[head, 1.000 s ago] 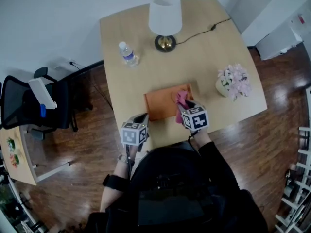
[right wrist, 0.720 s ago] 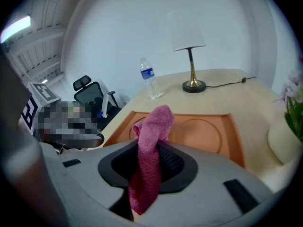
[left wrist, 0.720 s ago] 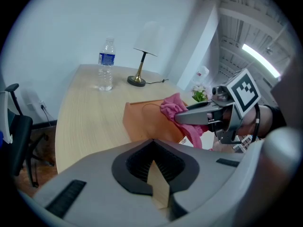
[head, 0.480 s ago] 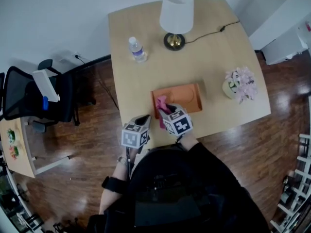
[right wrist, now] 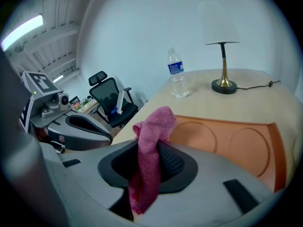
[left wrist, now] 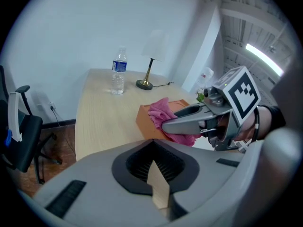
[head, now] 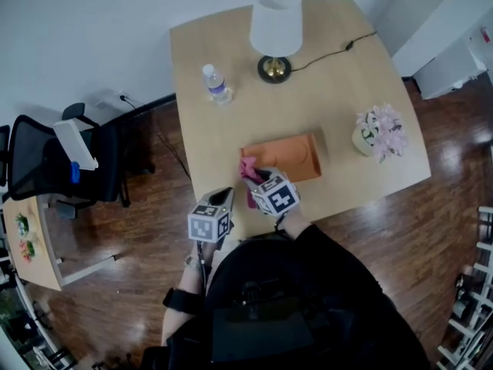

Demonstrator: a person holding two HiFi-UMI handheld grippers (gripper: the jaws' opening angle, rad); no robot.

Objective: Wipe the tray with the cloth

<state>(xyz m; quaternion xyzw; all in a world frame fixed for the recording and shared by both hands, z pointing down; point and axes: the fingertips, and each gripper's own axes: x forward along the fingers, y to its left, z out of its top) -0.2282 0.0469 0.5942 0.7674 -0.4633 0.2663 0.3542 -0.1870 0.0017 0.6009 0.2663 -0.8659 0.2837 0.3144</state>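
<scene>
An orange tray (head: 293, 156) with round recesses lies on the wooden table (head: 231, 122) near its front edge. My right gripper (head: 258, 179) is shut on a pink cloth (head: 248, 167) and holds it over the tray's left end. In the right gripper view the cloth (right wrist: 152, 141) hangs bunched between the jaws, with the tray (right wrist: 236, 141) just beyond. My left gripper (head: 226, 197) hovers off the table's front edge, left of the tray, shut and holding nothing. The left gripper view shows the right gripper (left wrist: 165, 125), the cloth (left wrist: 161, 111) and the tray (left wrist: 145, 123) ahead.
A white-shaded lamp (head: 275, 29) with a cable stands at the table's far side, and a water bottle (head: 216, 83) to its left. A pot of pink flowers (head: 377, 133) sits at the right edge. A black office chair (head: 46, 164) stands on the floor at the left.
The right gripper has carried the cloth leftward across the tray, from its right-middle to its left end. The left gripper has stayed about where it was.
</scene>
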